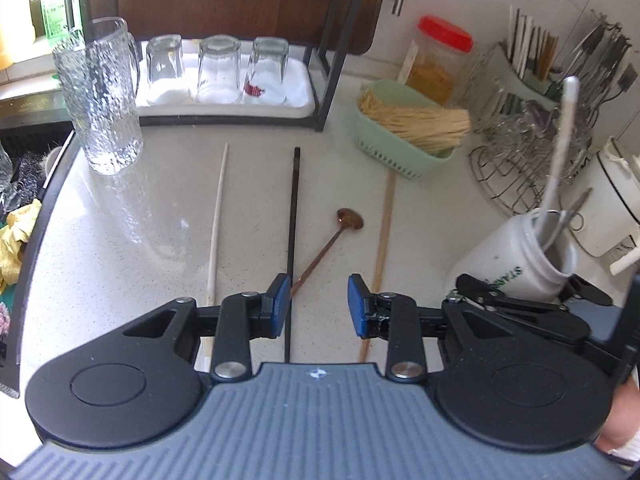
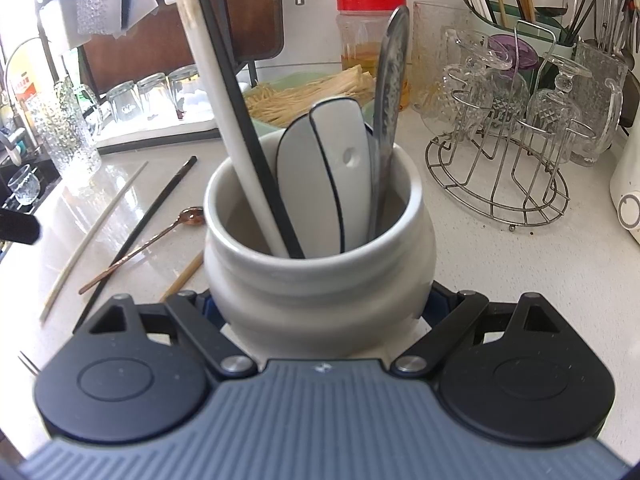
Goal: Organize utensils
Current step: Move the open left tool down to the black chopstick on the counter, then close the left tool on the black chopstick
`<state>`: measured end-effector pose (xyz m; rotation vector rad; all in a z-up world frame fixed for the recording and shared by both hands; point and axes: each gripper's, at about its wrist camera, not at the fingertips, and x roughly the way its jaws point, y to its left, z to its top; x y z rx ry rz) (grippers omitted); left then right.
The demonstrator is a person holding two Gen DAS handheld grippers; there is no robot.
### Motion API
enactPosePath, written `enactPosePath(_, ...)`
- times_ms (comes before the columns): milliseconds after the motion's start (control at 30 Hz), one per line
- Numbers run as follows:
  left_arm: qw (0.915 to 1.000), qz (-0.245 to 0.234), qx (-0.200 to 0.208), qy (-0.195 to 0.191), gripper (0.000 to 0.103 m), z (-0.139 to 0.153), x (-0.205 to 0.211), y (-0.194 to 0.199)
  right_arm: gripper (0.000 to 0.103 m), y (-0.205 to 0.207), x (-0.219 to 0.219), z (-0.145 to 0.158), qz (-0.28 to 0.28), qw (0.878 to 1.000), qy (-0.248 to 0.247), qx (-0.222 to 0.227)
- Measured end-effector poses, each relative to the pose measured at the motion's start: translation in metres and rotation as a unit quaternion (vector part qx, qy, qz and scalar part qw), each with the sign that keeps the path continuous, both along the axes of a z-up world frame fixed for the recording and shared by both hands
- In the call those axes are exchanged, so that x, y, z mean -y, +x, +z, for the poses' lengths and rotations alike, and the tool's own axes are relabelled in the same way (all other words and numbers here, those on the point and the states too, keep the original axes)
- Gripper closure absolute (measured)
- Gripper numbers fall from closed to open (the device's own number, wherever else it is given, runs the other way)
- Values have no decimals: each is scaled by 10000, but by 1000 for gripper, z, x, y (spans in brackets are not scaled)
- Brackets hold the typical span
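Four utensils lie loose on the pale counter: a white chopstick (image 1: 218, 216), a black chopstick (image 1: 294, 220), a copper spoon (image 1: 350, 218) and a wooden chopstick (image 1: 384, 240). My left gripper (image 1: 318, 302) hangs low over them, pointing steeply down and partly open. The black chopstick and the tip of the spoon's handle pass between its blue pads, and neither pad presses on them. My right gripper (image 2: 320, 308) is shut on a white ceramic jar (image 2: 320, 280), its pads mostly hidden by the jar's sides. The jar (image 1: 516, 256) holds a white chopstick, a black chopstick, blue-rimmed ceramic spoons (image 2: 320, 176) and a metal utensil.
A tall textured glass (image 1: 100, 96) stands at the left near the sink edge (image 1: 24, 152). Behind are a tray of upturned glasses (image 1: 224, 76), a green basket of sticks (image 1: 404, 128), a red-lidded jar (image 1: 440, 60) and a wire rack of glassware (image 2: 504, 152). Fork tines (image 2: 28, 362) lie at the near left.
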<state>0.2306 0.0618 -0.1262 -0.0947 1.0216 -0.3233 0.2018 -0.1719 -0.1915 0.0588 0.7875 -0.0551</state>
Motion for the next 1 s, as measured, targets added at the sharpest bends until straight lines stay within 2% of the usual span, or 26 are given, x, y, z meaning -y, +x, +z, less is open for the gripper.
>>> enactPosePath(167,9997,98,-220,31,67,-20,4,19,11,2,0,2,8,9999,-2,-117)
enactPosePath(400,9993,-71,-303,228,67,-46,14,53,11,0,0,0,-43,9999,-7,-124)
enactPosePath(600,9993,-40,-217,304,67,-60,24,90,12,4,-7,-2,-15,9992,-254,-305)
enactPosePath(1000,9992,-77,-73,381,67,-77,43,150,12,5,-6,-2,-184,9991,-185,-342)
